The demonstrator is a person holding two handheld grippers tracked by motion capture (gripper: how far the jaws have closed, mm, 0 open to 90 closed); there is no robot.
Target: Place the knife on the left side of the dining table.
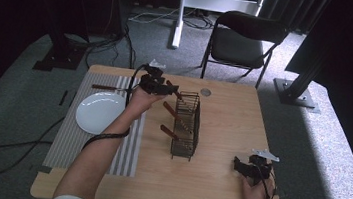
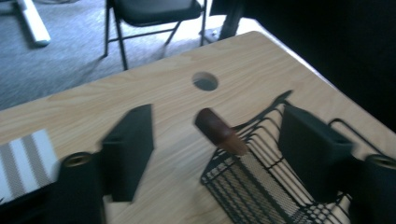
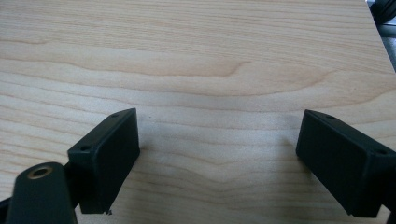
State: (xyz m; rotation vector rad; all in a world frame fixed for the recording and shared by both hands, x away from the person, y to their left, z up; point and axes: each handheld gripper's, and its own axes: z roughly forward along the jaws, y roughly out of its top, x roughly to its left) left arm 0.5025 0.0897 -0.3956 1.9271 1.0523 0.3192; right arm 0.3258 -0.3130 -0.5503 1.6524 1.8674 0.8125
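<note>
A black wire-mesh cutlery basket [image 1: 186, 126] stands upright near the middle of the pale wooden worktop [image 1: 223, 115], just right of a striped placemat. Three utensils with brown wooden handles [image 1: 171, 110] lean out of it, tilted toward the left. In the left gripper view, the rounded end of the farthest brown handle [image 2: 219, 131] juts up over the basket's rim, between the open tongs.

No text, label, brand, number or sign can be read on anything here
</note>
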